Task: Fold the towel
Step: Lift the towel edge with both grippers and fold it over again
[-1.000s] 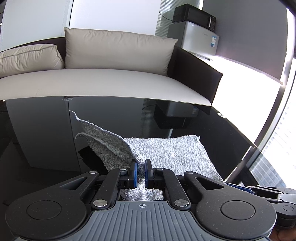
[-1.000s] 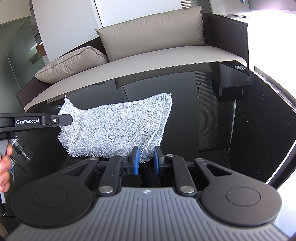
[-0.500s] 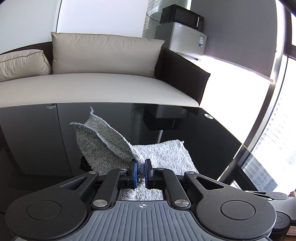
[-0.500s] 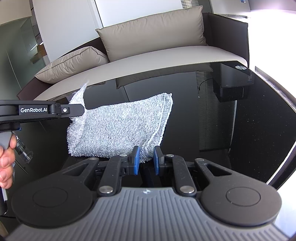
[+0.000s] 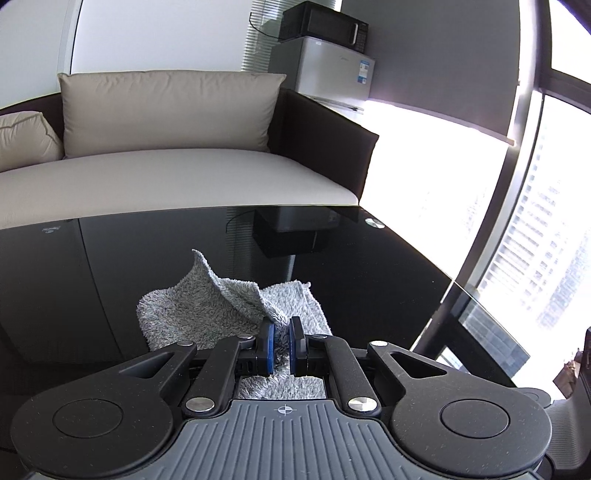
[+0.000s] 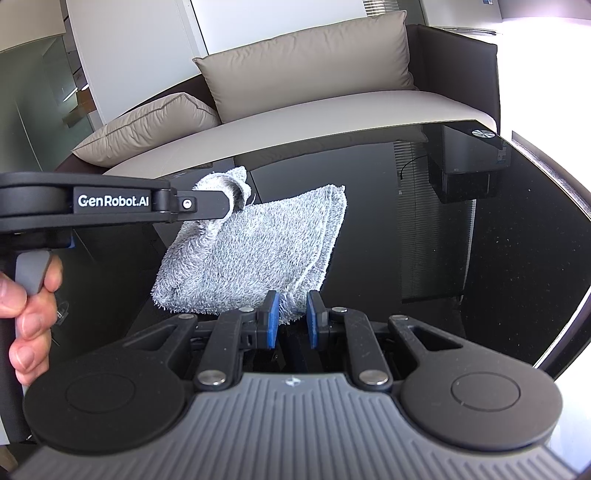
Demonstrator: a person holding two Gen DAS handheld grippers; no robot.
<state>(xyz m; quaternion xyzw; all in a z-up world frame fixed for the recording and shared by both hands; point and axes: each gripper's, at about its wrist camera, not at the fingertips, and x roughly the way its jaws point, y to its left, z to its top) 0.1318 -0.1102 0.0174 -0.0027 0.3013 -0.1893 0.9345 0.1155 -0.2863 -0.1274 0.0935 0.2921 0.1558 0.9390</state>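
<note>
A grey terry towel [image 5: 192, 314] lies on the black glass table [image 5: 369, 277], partly folded. My left gripper [image 5: 280, 334] is shut on one of its corners, and that flap is lifted and curls over the rest. In the right wrist view the left gripper [image 6: 231, 199] reaches in from the left, holding the raised corner above the towel [image 6: 258, 251]. My right gripper [image 6: 292, 319] sits at the towel's near edge, its blue pads closed on the thick near corner.
A person's hand [image 6: 26, 306] grips the left gripper's handle. Behind the table [image 6: 461, 258] stands a sofa [image 5: 184, 173] with beige cushions [image 5: 166, 110]. A microwave [image 5: 325, 26] sits on a small fridge [image 5: 332, 70] at the back right. A bright window [image 5: 535, 240] lies to the right.
My left gripper has carried the lifted corner sideways over the towel toward its folded end, so the flap covers more of it. The right gripper has stayed where it was.
</note>
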